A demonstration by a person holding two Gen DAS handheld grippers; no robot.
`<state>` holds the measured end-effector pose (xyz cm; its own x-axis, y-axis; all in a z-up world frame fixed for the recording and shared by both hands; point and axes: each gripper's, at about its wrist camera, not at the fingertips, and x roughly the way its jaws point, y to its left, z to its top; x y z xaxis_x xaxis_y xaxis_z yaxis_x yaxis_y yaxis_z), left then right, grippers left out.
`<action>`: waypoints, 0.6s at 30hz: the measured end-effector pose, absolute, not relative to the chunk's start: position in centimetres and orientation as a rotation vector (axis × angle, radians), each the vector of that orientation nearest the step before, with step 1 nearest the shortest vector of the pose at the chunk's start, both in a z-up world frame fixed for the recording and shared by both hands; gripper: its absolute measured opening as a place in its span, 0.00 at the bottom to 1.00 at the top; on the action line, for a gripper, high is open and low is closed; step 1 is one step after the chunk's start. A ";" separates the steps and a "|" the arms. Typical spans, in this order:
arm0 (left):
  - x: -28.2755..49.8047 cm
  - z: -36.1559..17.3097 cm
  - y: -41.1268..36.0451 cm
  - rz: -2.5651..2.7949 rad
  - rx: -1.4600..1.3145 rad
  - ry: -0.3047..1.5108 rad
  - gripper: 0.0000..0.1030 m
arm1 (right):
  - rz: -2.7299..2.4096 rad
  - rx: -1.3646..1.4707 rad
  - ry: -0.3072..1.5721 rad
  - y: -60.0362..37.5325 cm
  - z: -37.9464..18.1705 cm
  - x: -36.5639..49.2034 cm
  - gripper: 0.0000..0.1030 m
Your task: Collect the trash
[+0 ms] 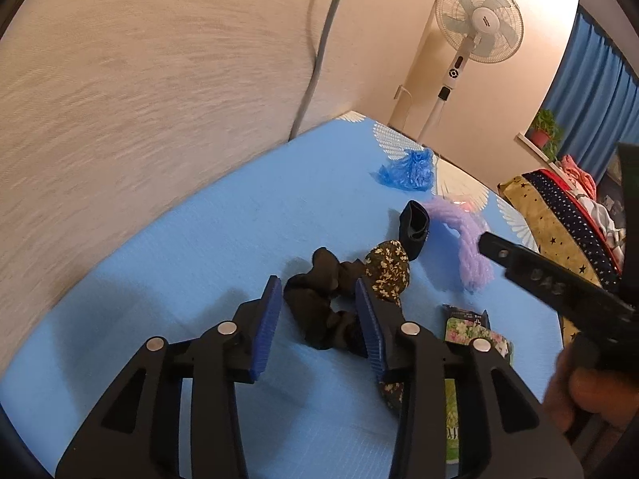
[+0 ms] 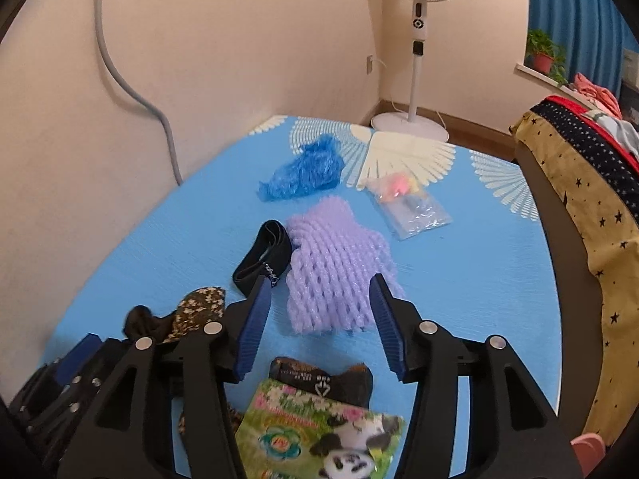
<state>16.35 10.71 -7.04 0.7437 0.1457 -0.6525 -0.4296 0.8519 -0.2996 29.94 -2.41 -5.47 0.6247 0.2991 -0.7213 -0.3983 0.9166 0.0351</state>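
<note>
A blue mat [image 1: 199, 239] [image 2: 479, 279] covers the table. My left gripper [image 1: 319, 295] is open, its jaws either side of a black scrunchie [image 1: 319, 311], with a floral scrunchie [image 1: 387, 267] by the right finger. My right gripper [image 2: 319, 295] is open and low over the mat, just short of a purple foam fruit net [image 2: 335, 267] [image 1: 471, 247]. A green snack wrapper with a panda [image 2: 319, 431] [image 1: 475, 331] lies under it. Further off lie a crumpled blue plastic cover [image 2: 307, 171] [image 1: 407, 169], a clear plastic bag [image 2: 411, 207] and a black band [image 2: 263, 255] [image 1: 415, 231].
A wall with a grey cable [image 2: 131, 92] runs along the left. A white standing fan [image 2: 415, 40] [image 1: 471, 24] stands behind the table. A chair with star-patterned cloth [image 2: 579, 199] [image 1: 559, 215] is at the right edge. A potted plant [image 2: 543, 56] sits on the sill.
</note>
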 end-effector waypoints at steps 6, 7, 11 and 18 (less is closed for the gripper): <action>17.0 -8.1 11.2 0.324 -0.491 0.692 0.38 | 0.381 -0.187 0.840 -1.3 -7.0 31.4 0.49; 17.1 -8.2 11.2 0.324 -0.497 0.695 0.38 | 0.378 -0.192 0.843 -1.4 -7.1 31.5 0.44; 17.0 -8.5 11.4 0.322 -0.504 0.704 0.25 | 0.380 -0.187 0.859 -1.7 -7.3 31.6 0.12; 17.1 -7.7 10.7 0.296 -0.474 0.704 0.03 | 0.367 -0.171 0.816 -3.3 -5.3 30.0 0.08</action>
<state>17.11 10.74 -7.68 0.7275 0.1017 -0.6785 -0.4135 0.8542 -0.3154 30.02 -3.31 -5.29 0.6264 0.2535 -0.7371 -0.3838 0.9234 -0.0085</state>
